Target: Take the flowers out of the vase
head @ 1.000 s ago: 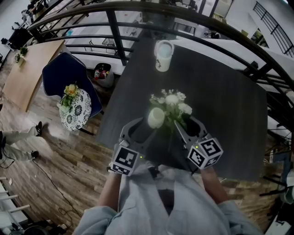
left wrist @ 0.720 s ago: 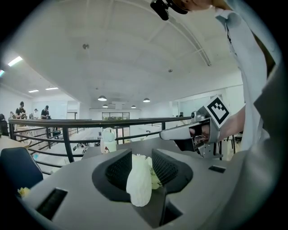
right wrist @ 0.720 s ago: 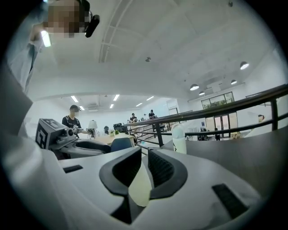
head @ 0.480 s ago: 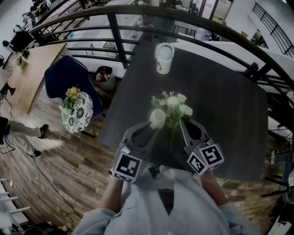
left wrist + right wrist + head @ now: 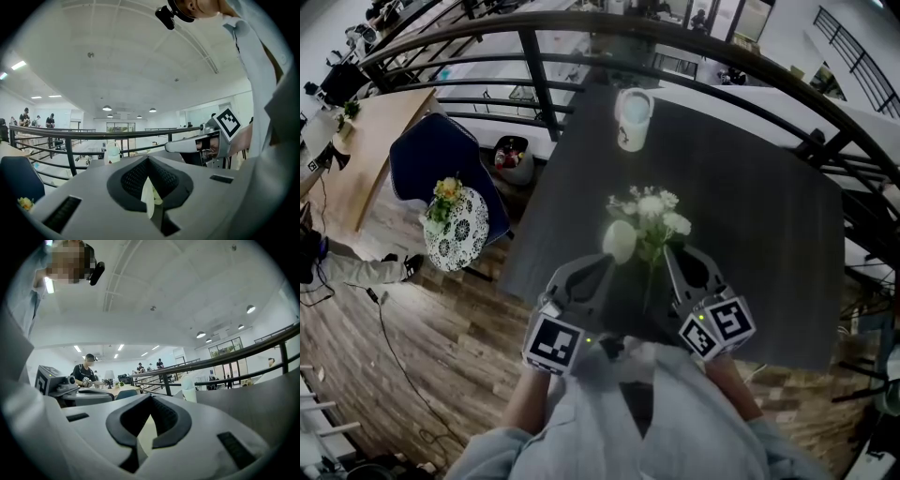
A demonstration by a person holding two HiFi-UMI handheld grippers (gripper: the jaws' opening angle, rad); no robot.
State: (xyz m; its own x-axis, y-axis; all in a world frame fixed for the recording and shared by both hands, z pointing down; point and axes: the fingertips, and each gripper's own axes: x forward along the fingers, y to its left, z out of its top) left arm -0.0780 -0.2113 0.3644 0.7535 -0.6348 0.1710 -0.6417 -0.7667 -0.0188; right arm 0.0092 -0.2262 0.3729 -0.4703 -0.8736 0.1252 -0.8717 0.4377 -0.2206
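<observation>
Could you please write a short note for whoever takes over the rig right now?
Left gripper: jaws have just closed and are shut on a pale petal of the single white flower.
Right gripper: shut, seemingly on the white bunch.
White vase: upright at the far end of the table, apart from both grippers, with no flowers showing in it.
Done: the flowers are out of the vase, gripped near the table's near edge.
Left: probably only laying them down. Whether they hang clear of the table cannot be told.
</observation>
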